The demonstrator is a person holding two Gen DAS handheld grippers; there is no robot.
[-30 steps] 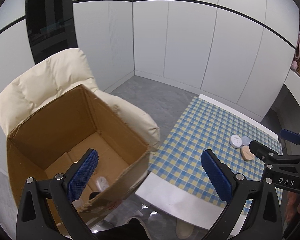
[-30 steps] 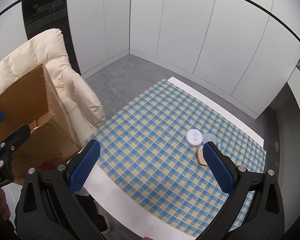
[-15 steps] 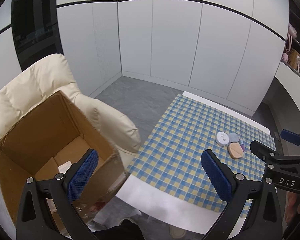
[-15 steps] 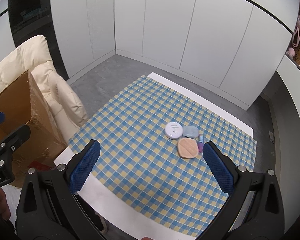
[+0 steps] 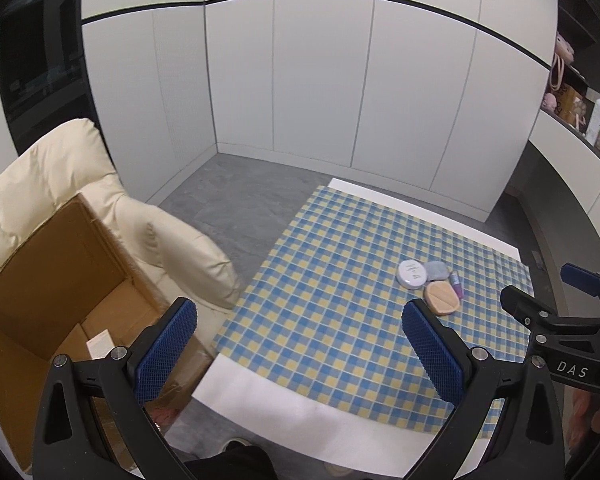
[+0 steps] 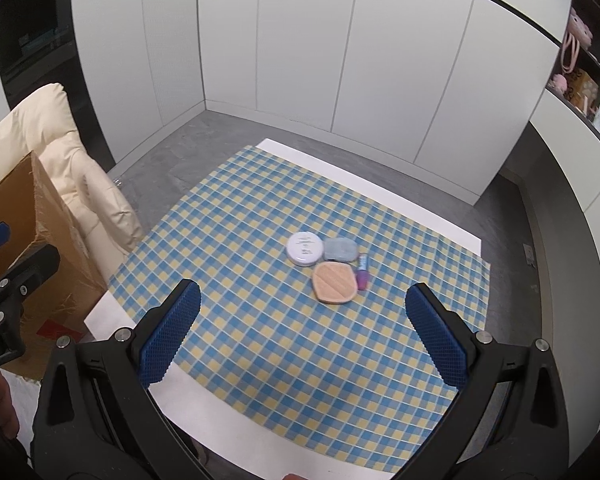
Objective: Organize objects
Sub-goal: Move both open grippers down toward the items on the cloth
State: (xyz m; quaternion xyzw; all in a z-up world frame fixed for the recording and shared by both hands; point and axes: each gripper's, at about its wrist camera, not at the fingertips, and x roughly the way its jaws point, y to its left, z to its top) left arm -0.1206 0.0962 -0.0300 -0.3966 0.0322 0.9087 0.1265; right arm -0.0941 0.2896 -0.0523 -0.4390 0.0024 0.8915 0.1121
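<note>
Compared with one second ago, the cardboard box (image 5: 60,280) sits farther left and all four cosmetics are visible. Left gripper (image 5: 296,344) and right gripper (image 6: 304,332) are wide open, empty. White round compact (image 6: 305,248), grey case (image 6: 341,250), peach compact (image 6: 335,281) and purple tube (image 6: 363,272) cluster on the checked tablecloth (image 6: 260,320). Only the left view shows the box interior.

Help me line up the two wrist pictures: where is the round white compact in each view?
Left wrist: the round white compact lies right of centre, at the far left of the small cluster on the checked cloth.
Right wrist: it lies near the middle, again leftmost in the cluster.
Shared landmark: the peach compact just nearer the camera.
</note>
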